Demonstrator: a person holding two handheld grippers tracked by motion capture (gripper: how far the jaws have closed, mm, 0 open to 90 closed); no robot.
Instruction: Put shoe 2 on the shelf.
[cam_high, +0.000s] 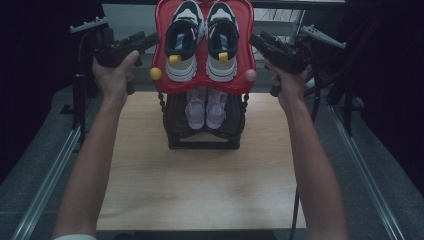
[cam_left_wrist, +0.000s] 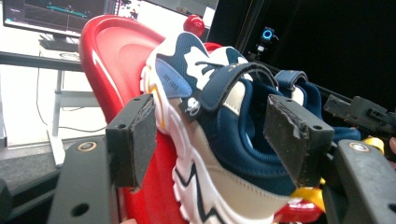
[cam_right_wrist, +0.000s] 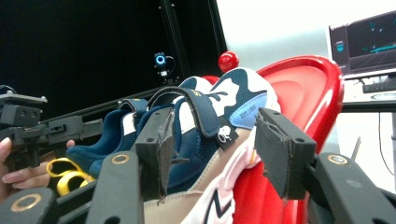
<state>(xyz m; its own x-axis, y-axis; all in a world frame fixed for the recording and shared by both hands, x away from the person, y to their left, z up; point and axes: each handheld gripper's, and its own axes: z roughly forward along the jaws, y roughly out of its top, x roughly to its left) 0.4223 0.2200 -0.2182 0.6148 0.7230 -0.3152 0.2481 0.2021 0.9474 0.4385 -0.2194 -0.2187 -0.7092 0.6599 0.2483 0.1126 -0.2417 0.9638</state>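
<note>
A pair of navy-and-white sneakers sits toes-away on the red top tray (cam_high: 202, 86) of a black shoe rack (cam_high: 202, 142). My left gripper (cam_high: 150, 40) is at the tray's left edge and stands open. In the left gripper view its pads (cam_left_wrist: 135, 140) frame the left sneaker (cam_left_wrist: 187, 60) without touching it. My right gripper (cam_high: 257, 40) is at the tray's right edge, also open. In the right gripper view its jaws stand apart on either side of the right sneaker (cam_right_wrist: 233, 102), clear of it. Each hand grips its tool from below.
A lilac pair of shoes (cam_high: 206, 107) rests on the rack's lower shelf. A yellow knob (cam_high: 156, 73) and a pink knob (cam_high: 250, 75) mark the tray's front corners. The wooden table (cam_high: 200, 185) stretches toward me, with metal rails (cam_high: 55, 165) alongside. A monitor (cam_right_wrist: 364, 42) stands behind.
</note>
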